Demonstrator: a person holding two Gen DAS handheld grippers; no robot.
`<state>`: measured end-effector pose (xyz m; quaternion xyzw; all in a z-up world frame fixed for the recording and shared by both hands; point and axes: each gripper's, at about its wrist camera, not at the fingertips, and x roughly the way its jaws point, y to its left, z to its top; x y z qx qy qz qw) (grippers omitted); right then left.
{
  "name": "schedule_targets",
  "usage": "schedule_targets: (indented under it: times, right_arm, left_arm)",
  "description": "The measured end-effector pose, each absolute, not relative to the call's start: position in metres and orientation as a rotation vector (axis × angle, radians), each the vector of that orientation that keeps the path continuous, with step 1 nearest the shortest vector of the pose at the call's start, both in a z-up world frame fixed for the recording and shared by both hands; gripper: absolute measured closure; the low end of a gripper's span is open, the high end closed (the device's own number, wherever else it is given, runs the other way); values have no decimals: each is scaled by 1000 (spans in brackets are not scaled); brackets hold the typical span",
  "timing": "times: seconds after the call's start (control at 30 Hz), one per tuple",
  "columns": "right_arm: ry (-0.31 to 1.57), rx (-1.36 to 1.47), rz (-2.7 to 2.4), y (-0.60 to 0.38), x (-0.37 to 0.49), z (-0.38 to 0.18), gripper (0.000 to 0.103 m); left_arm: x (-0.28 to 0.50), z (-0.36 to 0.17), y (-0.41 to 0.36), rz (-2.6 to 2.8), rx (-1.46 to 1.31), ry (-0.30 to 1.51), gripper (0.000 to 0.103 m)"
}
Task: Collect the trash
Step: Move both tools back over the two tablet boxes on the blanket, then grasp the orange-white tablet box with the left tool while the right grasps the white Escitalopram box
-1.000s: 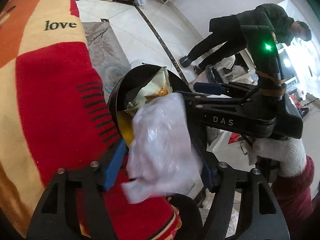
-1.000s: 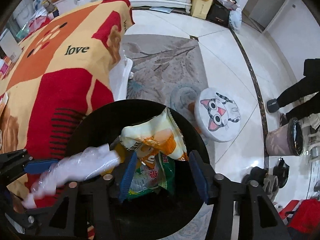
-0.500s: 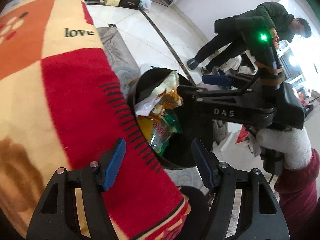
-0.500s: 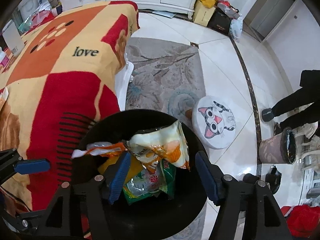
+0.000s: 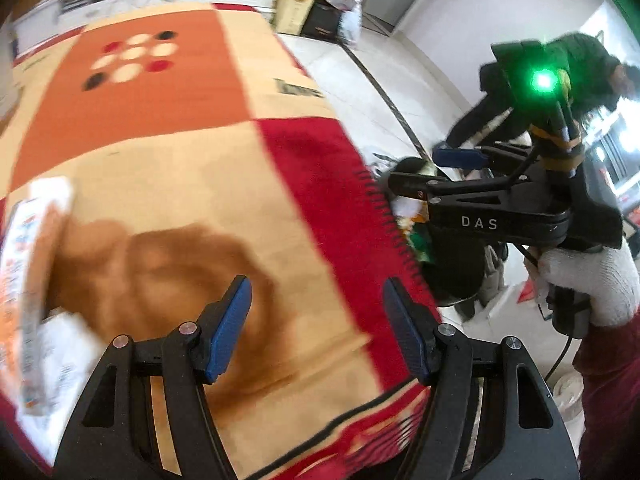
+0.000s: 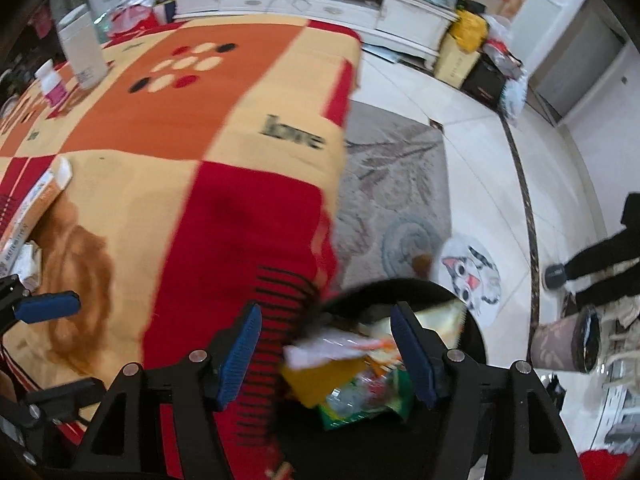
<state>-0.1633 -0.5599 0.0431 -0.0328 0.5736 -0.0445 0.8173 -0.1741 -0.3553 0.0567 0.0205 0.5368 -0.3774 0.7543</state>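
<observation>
My left gripper [image 5: 316, 284] is open and holds nothing, over the brown patch of the red, orange and cream blanket [image 5: 160, 152] that covers the table. A long orange-and-white wrapper [image 5: 28, 264] and crumpled white paper [image 5: 60, 340] lie on the blanket to its left. My right gripper [image 6: 325, 312] is open too, above the table edge and the rim of the black bin [image 6: 474, 320]. Snack wrappers [image 6: 360, 376] fill the bin below its fingers. The same wrapper [image 6: 32, 208] shows at the left edge of the right wrist view.
A white bottle [image 6: 82, 52] and a small pink jar [image 6: 54, 84] stand at the table's far left. On the floor are a grey rug, a cat-face stool [image 6: 472, 276] and a patterned bin [image 6: 564, 344]. A person in dark clothes [image 5: 580, 68] bends over at the far right.
The clear plastic bag left my left gripper and went into the bin. Both grippers then swung left from the bin toward the table. The right jaws stand wider.
</observation>
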Motion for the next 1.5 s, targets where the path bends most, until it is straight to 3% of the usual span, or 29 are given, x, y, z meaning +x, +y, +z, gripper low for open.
schedule_targets:
  times: [0.63,1.5]
  right_arm:
    - [1255,-205,114,-421,-104,32,37]
    - [1280,-173,114,-413,-97,25,36]
  left_arm:
    - [-121,52,-185,-607,-67,1158,36]
    - [-77,52,-187,-802,345,1035,35]
